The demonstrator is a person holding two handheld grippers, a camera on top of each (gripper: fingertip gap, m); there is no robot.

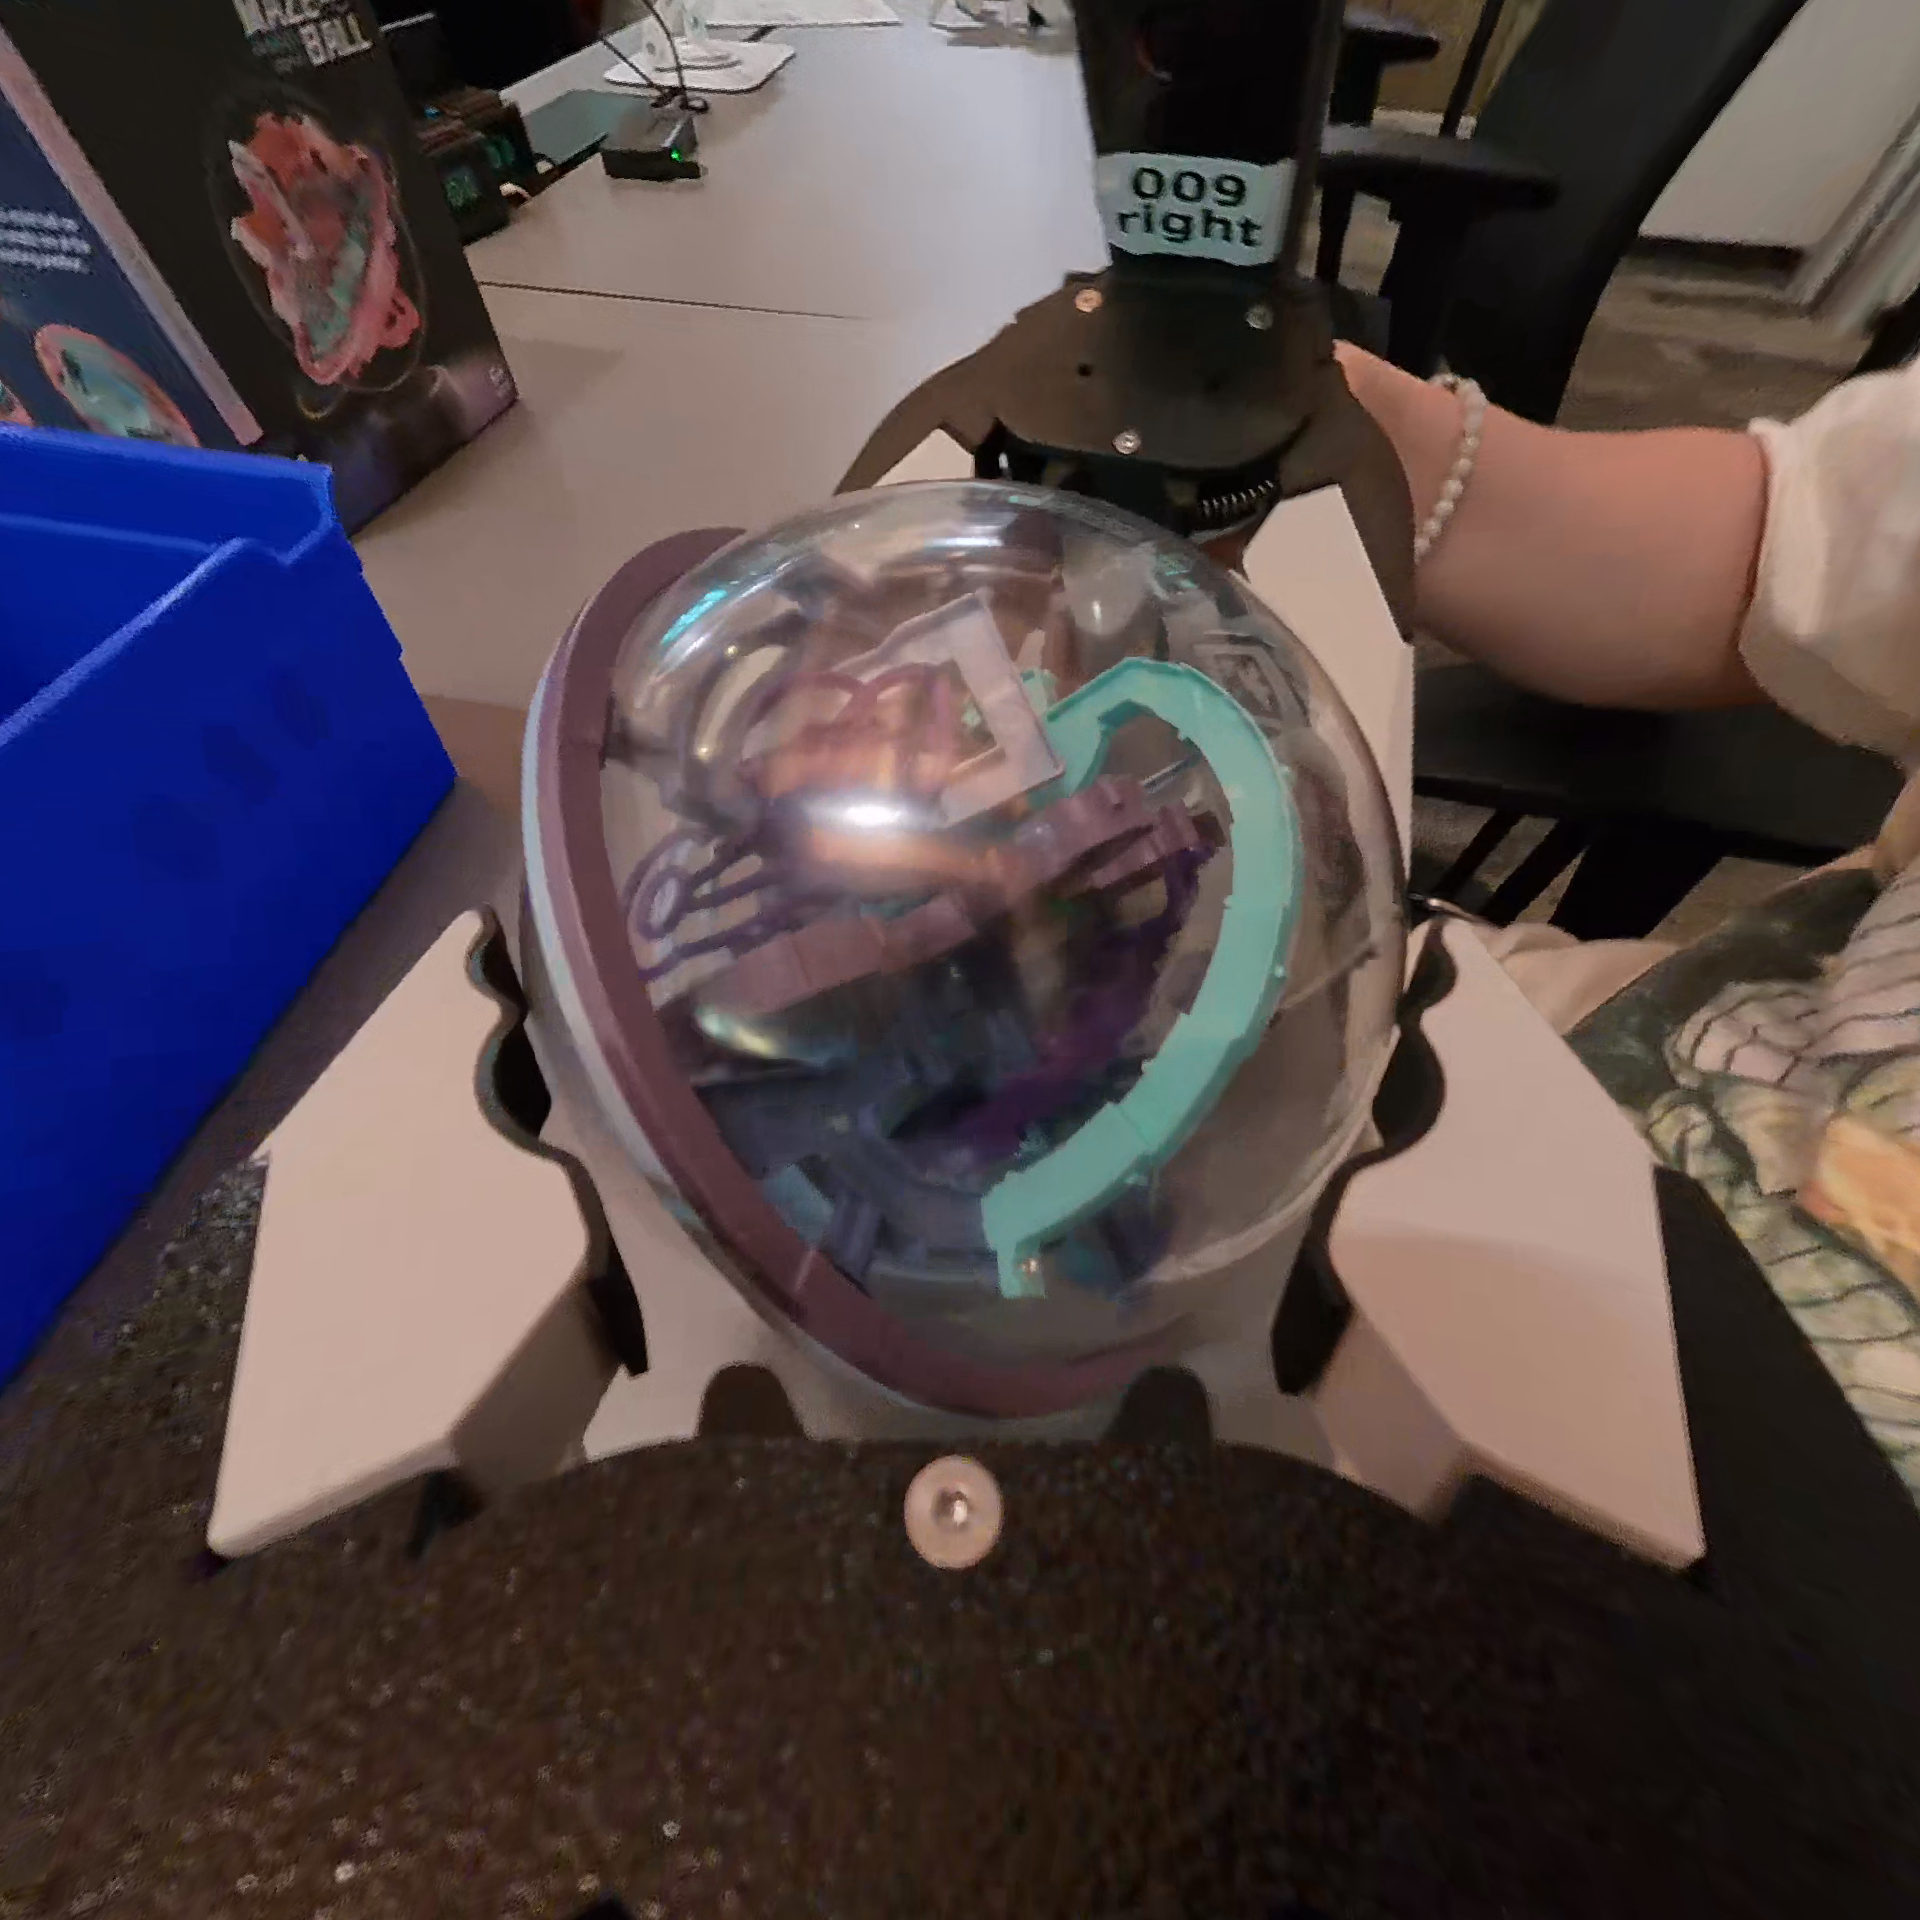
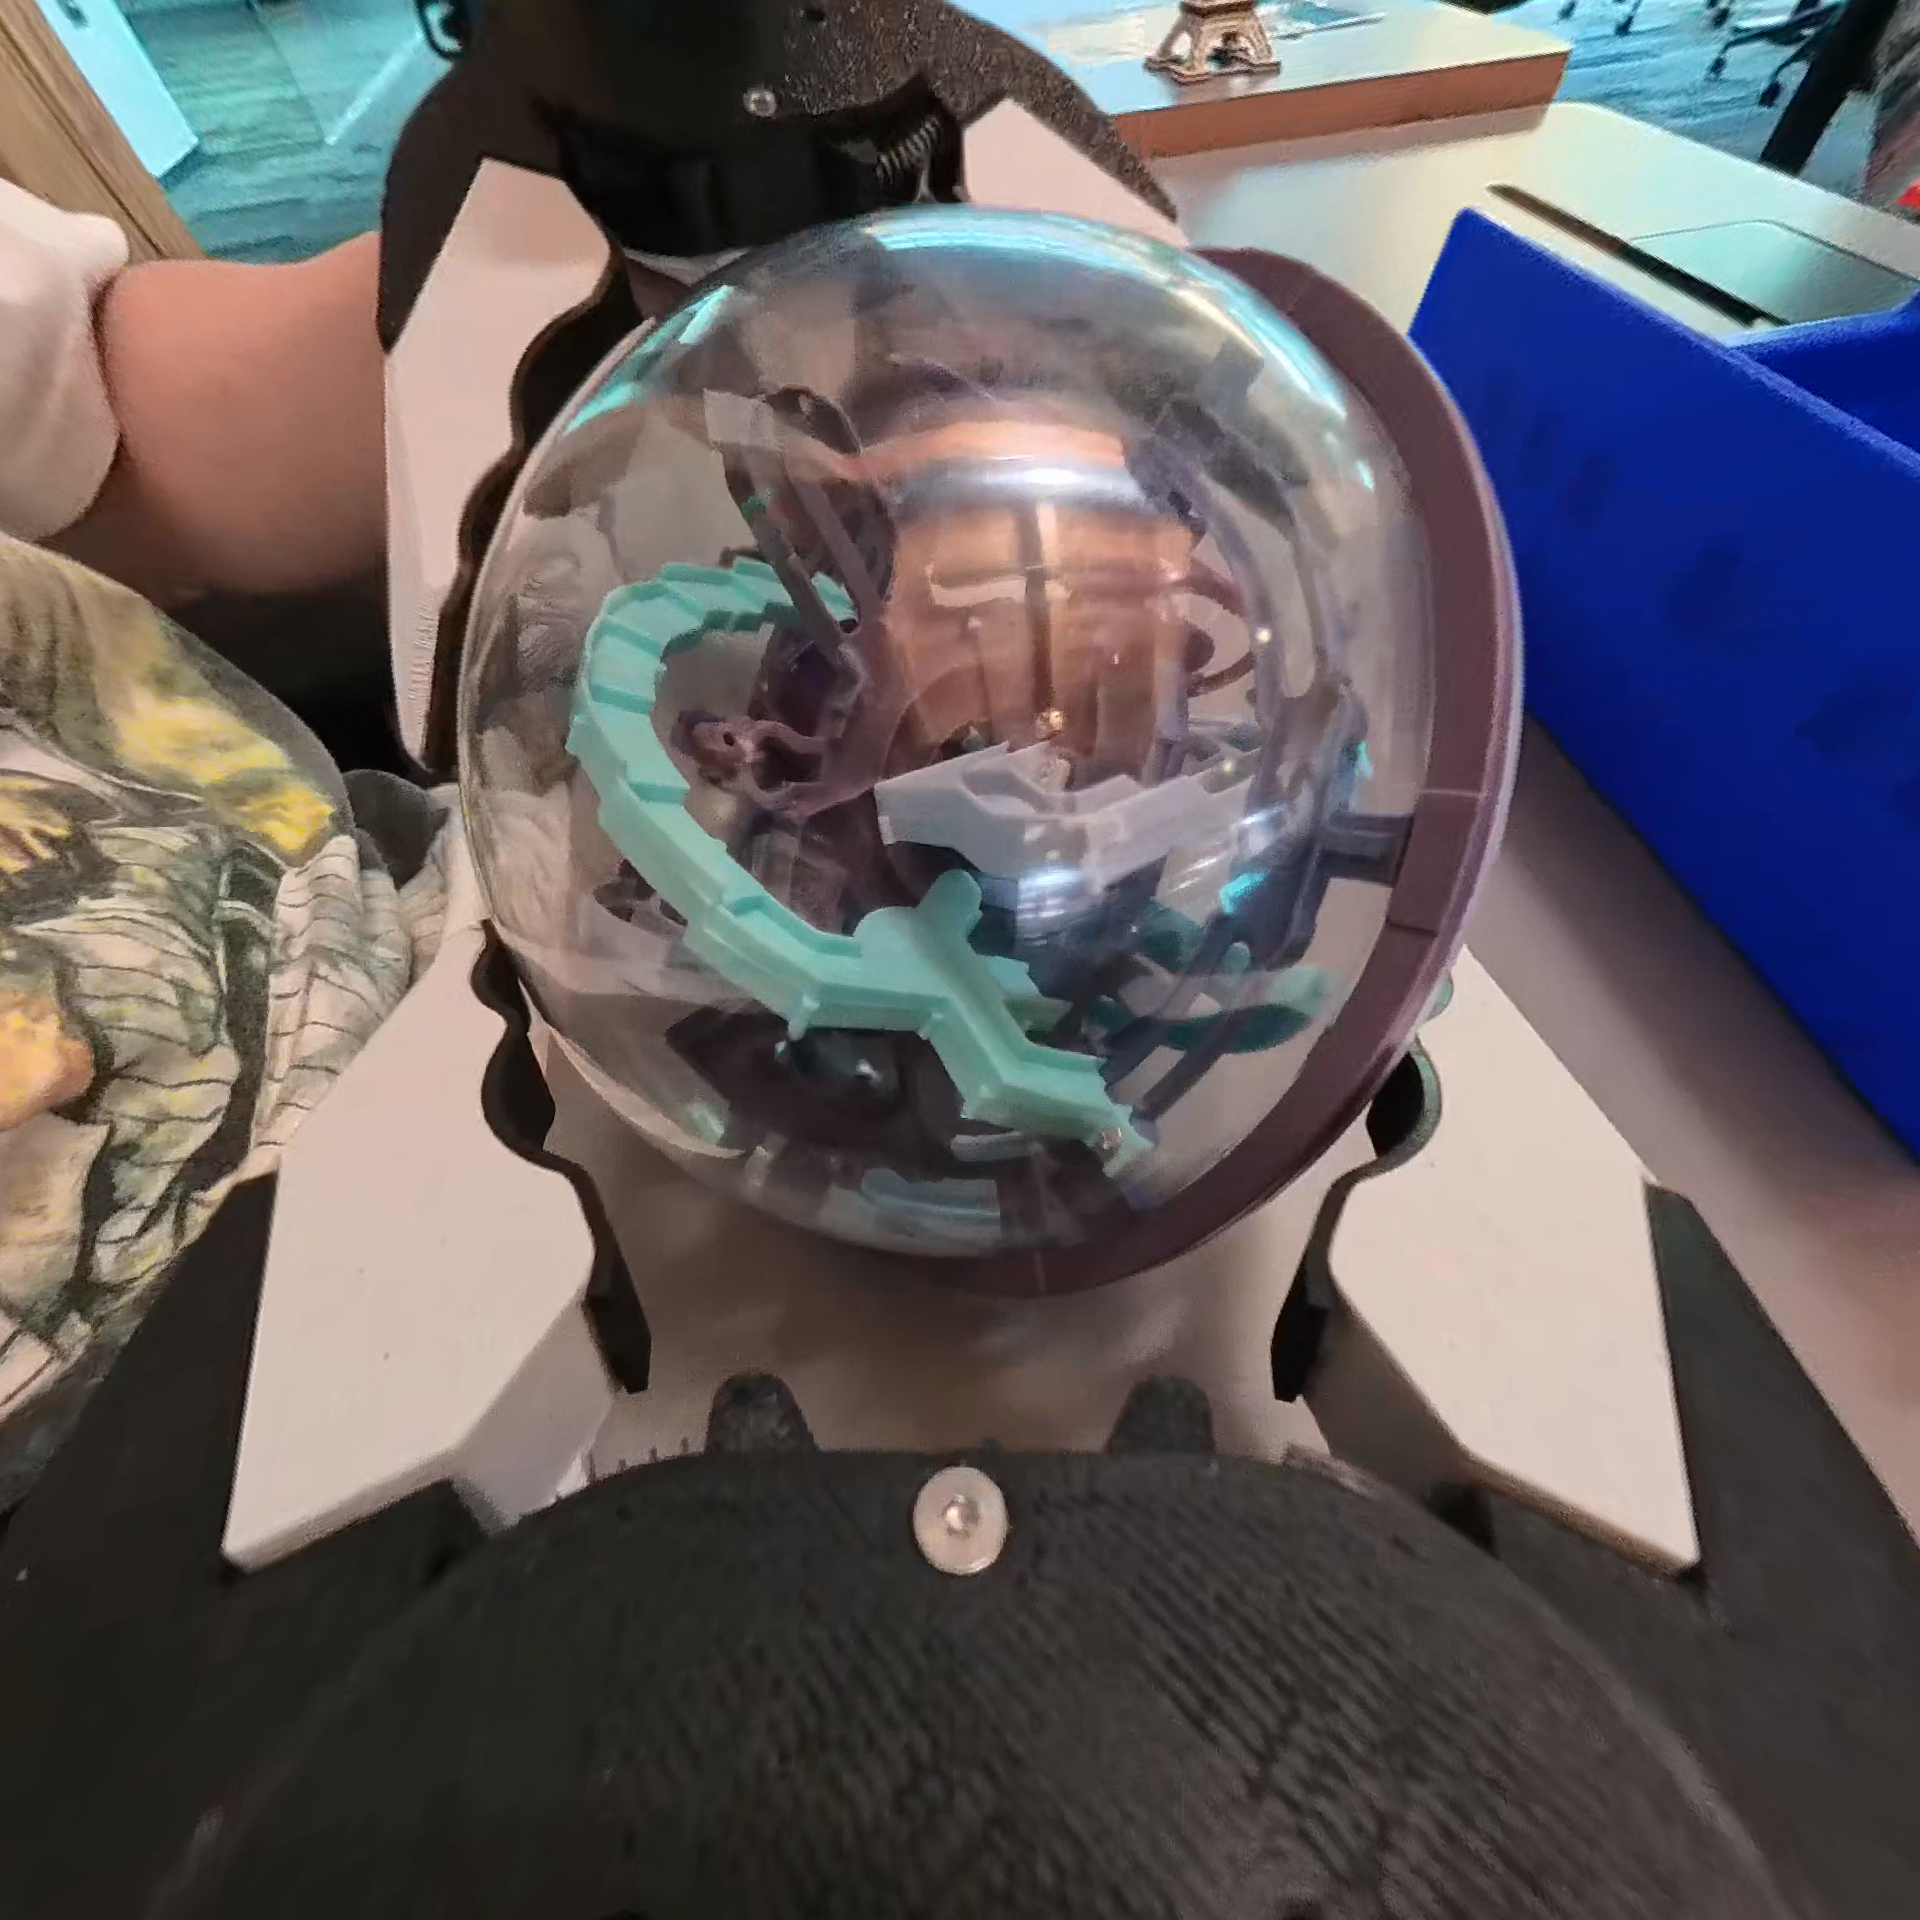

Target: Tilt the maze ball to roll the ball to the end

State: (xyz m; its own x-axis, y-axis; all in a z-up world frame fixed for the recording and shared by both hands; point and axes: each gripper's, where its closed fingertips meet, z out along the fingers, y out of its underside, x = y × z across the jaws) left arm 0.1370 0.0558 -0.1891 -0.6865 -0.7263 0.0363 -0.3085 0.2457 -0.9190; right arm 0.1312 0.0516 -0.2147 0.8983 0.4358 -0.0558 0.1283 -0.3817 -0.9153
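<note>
Clear plastic fills both wrist views: the maze ball (image 1: 956, 935), a transparent sphere with a purple equator band (image 1: 582, 831) and a teal track (image 2: 665, 831) inside, sits cradled between the two facing tools, raised off the counter (image 1: 727, 260). The left tool (image 1: 956, 997) is spread wide, its wavy dark pads (image 1: 509, 1049) lying against the sphere's lower flanks; the right tool (image 2: 956, 1039) meets it from the opposite side, jaws likewise wide and hugging the shell. The small ball itself cannot be picked out for certain among the glare and blurred tracks. Doing this step well probably means slow, small tilts with both tools turning together, so the sphere does not slip on smooth plastic and the ball stays on its track. Just left of the left tool stands a blue bin (image 1: 156, 779), its visible inside showing nothing in it; the rest is out of view. Beyond it stands the toy's dark printed box (image 1: 312, 208), and farther off small black devices (image 1: 649, 145).
</note>
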